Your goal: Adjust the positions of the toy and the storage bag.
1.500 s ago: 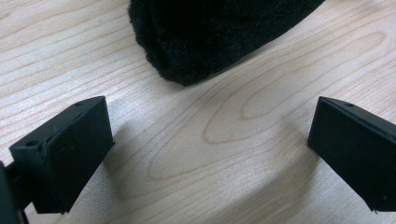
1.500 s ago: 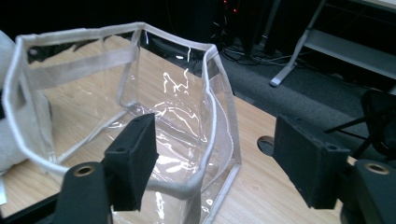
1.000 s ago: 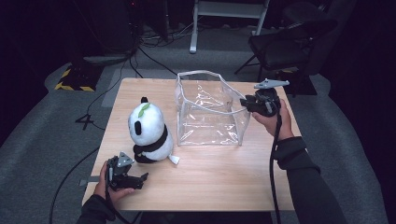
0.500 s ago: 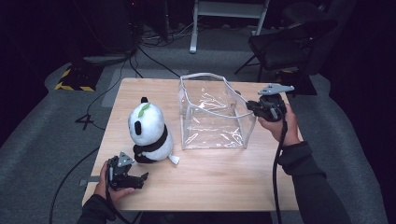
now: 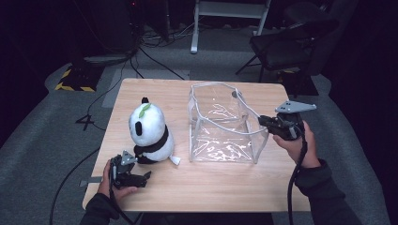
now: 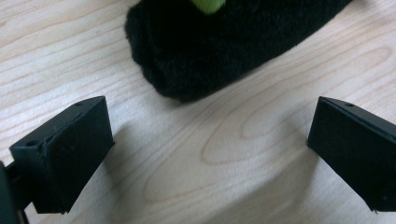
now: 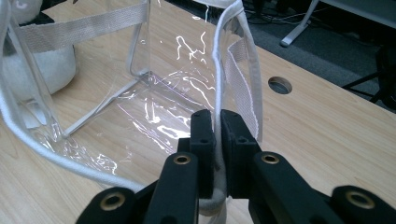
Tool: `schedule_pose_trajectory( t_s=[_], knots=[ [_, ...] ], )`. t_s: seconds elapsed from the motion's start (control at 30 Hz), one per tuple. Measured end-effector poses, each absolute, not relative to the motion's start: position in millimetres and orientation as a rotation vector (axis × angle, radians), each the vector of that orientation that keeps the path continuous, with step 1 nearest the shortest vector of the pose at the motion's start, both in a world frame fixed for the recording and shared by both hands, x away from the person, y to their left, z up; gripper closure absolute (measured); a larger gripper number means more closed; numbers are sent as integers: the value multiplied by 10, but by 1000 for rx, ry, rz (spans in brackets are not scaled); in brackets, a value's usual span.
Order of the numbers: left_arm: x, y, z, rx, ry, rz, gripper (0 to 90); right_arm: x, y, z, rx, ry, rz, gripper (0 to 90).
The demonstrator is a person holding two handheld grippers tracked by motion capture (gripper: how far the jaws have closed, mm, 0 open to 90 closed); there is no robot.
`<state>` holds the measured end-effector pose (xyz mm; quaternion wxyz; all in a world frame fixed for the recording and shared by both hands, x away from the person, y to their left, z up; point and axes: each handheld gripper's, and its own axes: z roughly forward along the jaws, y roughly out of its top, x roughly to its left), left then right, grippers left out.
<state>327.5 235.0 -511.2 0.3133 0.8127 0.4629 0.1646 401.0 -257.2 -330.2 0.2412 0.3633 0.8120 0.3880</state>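
A black-and-white panda plush (image 5: 149,133) with a green leaf on its head sits on the left half of the wooden table (image 5: 216,187). To its right stands a clear plastic bag (image 5: 220,126) with white piping, its mouth facing up. My right gripper (image 5: 262,121) is shut on the bag's right rim; in the right gripper view the white piping (image 7: 233,56) runs down between the two closed jaws of my right gripper (image 7: 218,126). My left gripper (image 5: 143,177) rests on the table just in front of the panda. It (image 6: 210,154) is open, with only bare wood between its jaws and the panda's black fur (image 6: 224,42) beyond.
A round cable hole (image 7: 280,85) lies in the tabletop behind the bag. A dark chair (image 5: 291,42) and a white stand's legs (image 5: 230,9) are on the floor past the far edge. Cables trail from both grippers.
My right gripper has moved right and toward the near edge, taking the bag's rim with it; the bag has slid right, away from the panda. The left gripper has stayed put.
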Motion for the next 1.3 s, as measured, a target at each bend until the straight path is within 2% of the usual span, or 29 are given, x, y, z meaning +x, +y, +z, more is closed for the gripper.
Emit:
schedule_pose_trajectory(
  t_s=[0.1,0.17,0.2,0.23,0.27,0.3,0.33,0.4,0.47,0.7,0.9,1.3],
  knots=[
    [3296,2330,-5114,2139,1225,437,1,3988,-2597,-3306,996,2219,1077,800],
    [3294,2331,-5114,2139,1224,439,5,3964,-2644,-3288,1010,2187,1131,671],
    [3292,2335,-5113,2140,1221,438,5,3964,-2644,-3288,1010,2187,1131,671],
    [3289,2338,-5114,2140,1219,437,5,3948,-2666,-3273,1001,2181,1151,619],
    [3286,2345,-5112,2143,1216,430,5,3903,-2725,-3229,976,2170,1194,506],
    [3286,2345,-5112,2143,1216,430,5,3903,-2725,-3229,976,2170,1194,506],
    [3286,2347,-5111,2145,1214,433,5,3847,-2806,-3185,962,2145,1237,439],
    [3285,2347,-5111,2147,1213,433,5,3816,-2851,-3168,948,2140,1254,419],
    [3285,2347,-5111,2146,1213,432,5,3764,-2933,-3152,937,2130,1262,350],
    [3285,2347,-5111,2146,1213,432,5,3686,-3135,-3256,932,2122,1221,289],
    [3285,2348,-5111,2147,1211,433,5,3661,-3207,-3508,889,2141,1162,228],
    [3287,2348,-5104,2153,1216,424,3,3715,-3326,-4387,931,2283,1056,186]
  ],
)
